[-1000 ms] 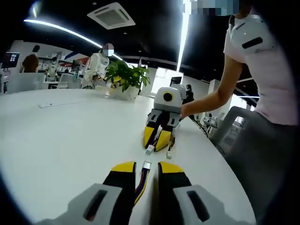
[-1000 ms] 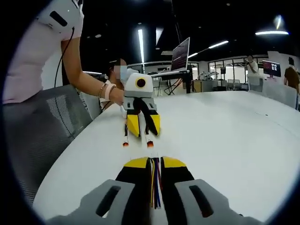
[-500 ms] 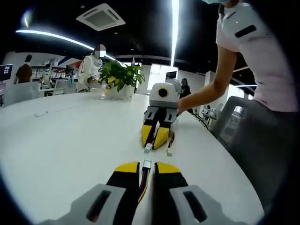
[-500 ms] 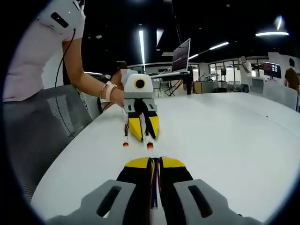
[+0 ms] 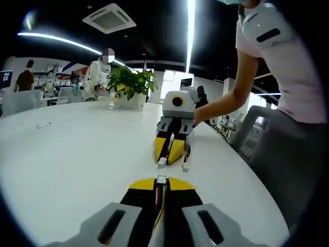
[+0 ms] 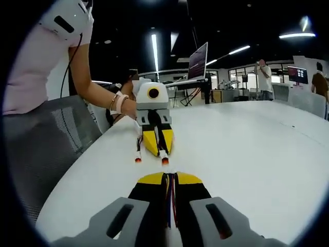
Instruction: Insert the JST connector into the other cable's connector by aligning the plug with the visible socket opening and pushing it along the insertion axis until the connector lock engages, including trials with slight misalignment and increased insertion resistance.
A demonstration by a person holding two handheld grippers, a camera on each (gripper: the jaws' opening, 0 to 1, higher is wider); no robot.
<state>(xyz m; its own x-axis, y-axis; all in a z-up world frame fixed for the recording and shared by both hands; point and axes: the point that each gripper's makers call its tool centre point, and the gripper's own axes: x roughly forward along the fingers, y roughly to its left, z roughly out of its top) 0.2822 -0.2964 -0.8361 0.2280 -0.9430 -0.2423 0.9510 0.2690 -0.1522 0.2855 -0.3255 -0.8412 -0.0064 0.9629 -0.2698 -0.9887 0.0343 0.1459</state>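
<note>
Left gripper view, left gripper [image 5: 160, 186] clamped on cable [image 5: 160, 194], right gripper [image 5: 171, 152] facing, low over table [image 5: 77, 154].

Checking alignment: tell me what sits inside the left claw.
The left claw is shut on coloured cable wires, white connector protruding at the tips. The wires' farther run is hidden.
</note>
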